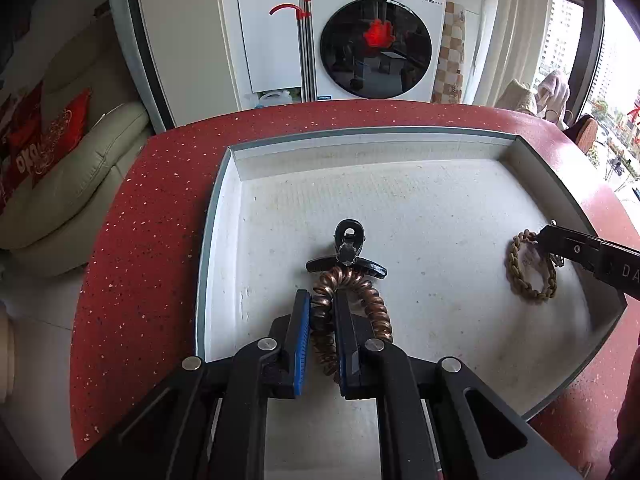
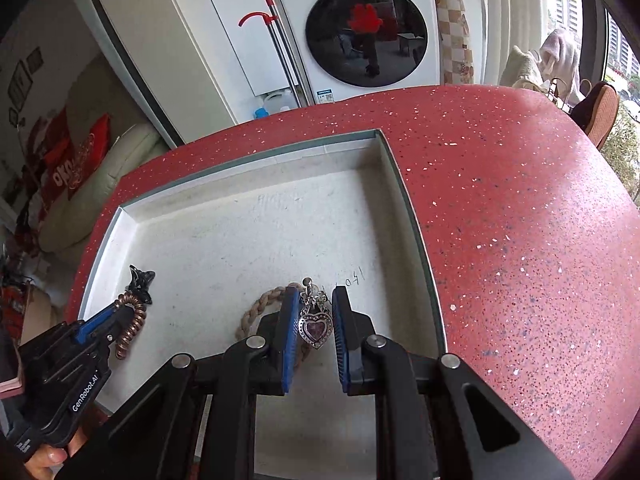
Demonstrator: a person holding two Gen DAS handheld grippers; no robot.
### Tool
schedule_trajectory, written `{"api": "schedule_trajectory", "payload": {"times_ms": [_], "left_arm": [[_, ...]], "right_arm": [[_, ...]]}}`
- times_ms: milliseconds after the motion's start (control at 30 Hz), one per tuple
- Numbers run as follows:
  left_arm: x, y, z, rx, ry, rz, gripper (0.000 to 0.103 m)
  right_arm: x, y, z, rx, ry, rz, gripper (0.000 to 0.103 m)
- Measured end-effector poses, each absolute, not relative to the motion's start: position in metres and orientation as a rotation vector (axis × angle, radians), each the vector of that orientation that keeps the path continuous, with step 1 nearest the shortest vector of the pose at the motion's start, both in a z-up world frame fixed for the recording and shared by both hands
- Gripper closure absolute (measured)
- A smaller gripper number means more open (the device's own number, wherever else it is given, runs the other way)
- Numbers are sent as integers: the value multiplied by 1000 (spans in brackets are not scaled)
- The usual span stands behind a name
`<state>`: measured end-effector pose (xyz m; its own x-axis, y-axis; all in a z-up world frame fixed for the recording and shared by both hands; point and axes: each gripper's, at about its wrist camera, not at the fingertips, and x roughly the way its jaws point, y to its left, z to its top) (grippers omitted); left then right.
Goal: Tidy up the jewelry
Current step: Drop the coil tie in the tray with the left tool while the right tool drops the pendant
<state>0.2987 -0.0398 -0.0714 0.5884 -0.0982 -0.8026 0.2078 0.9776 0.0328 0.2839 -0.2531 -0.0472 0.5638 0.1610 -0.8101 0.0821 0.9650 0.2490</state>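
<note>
The tray's (image 1: 224,184) far half lies open; its walls hem it.

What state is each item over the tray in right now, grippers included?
Left gripper: shut on the coil hair tie.
Coil hair tie: copper spiral, held, hooked through the hair claw.
Hair claw: black, at the coil's far end, over the tray.
Right gripper: shut on the heart pendant.
Heart pendant: silver, purple stone, between the pads.
Braided band: tan loop, at the right gripper's fingertips.
Tray: white, on the red counter.
</note>
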Motion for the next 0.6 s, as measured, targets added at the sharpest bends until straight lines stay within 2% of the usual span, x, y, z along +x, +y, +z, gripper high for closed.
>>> {"api": "schedule_trajectory", "payload": {"times_ms": [167, 267, 433, 600], "left_arm": [[295, -45, -71, 179, 895, -168, 73], [294, -42, -68, 154, 880, -160, 73], [288, -32, -59, 114, 856, -155, 73], [282, -27, -48, 97, 829, -158, 73]], "right_arm": [[280, -248, -49, 242, 972, 48, 83], [279, -246, -48, 241, 981, 63, 74], [272, -244, -37, 253, 952, 75, 52], [262, -245, -24, 275, 927, 79, 51]]}}
